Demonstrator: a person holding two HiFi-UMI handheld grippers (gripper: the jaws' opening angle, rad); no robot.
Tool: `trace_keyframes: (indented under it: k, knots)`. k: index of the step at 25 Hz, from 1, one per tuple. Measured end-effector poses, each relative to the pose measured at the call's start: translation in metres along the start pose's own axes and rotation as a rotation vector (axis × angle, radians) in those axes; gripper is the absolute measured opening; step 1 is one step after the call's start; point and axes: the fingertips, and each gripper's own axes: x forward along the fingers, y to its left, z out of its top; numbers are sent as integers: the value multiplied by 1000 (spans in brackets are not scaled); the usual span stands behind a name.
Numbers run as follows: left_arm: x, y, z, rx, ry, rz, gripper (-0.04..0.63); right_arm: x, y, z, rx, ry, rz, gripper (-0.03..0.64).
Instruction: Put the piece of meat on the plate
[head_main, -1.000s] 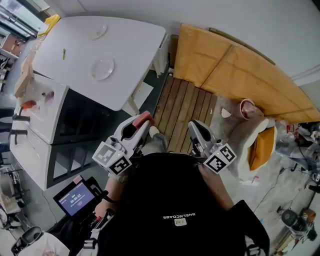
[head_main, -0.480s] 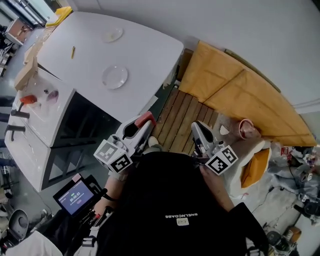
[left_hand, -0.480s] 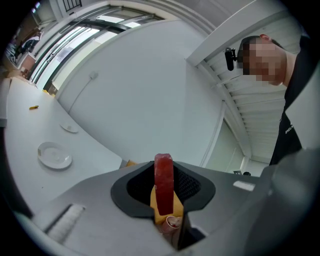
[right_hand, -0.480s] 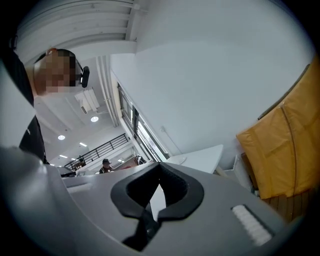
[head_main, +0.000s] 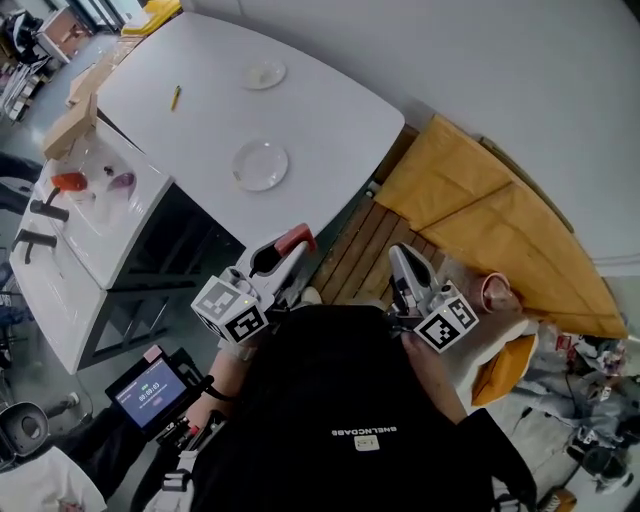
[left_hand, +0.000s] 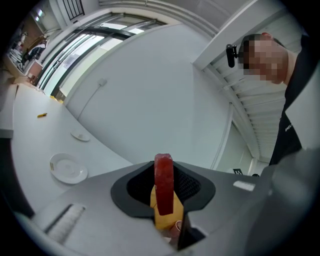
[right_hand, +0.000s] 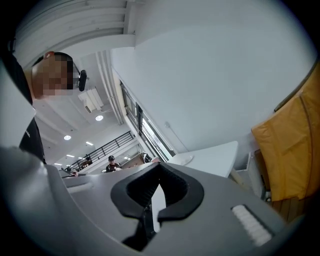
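From where I stand, the person's black top (head_main: 350, 420) covers both hands and the back ends of the tools. The left gripper (head_main: 290, 243) shows only the tip of a red slab of meat (head_main: 293, 238) in the head view. Its own gripper view shows the left gripper (left_hand: 163, 200) with its jaws narrowly parted and clamped on the meat (left_hand: 163, 182), which stands upright between them. A yellow patch (left_hand: 167, 217) below the meat is too hemmed in to identify.

The round white plate (head_main: 260, 165) sits on the white table (head_main: 330, 110) at about 11 o'clock from the meat, well apart from it. The left gripper view shows the plate (left_hand: 68, 168) at 9 o'clock.

The right gripper (head_main: 402, 262) is at 3 o'clock of the left. Its own view shows the right gripper (right_hand: 152, 200) with its jaws drawn to a thin slit and nothing between them.
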Motion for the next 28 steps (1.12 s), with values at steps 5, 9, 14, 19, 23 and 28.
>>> trace_keyframes:
  k: [5, 9, 14, 19, 23, 28]
  knots:
    - [-5, 16, 4, 8, -15, 48, 110, 17, -2, -2, 21, 21, 33, 3]
    - [-11, 29, 8, 3, -37, 85, 110, 34, -1, -3, 14, 52, 64, 3]
    - [-13, 40, 17, -7, -51, 139, 110, 61, 2, 4, -5, 89, 116, 3]
    - [-20, 59, 22, -20, -107, 192, 110, 86, 5, 5, -8, 135, 160, 3]
    - [-27, 78, 28, -39, -147, 260, 110, 109, 6, 1, -13, 195, 205, 3]
    - [-35, 94, 38, -69, -183, 330, 110, 138, 10, 3, -19, 265, 250, 3]
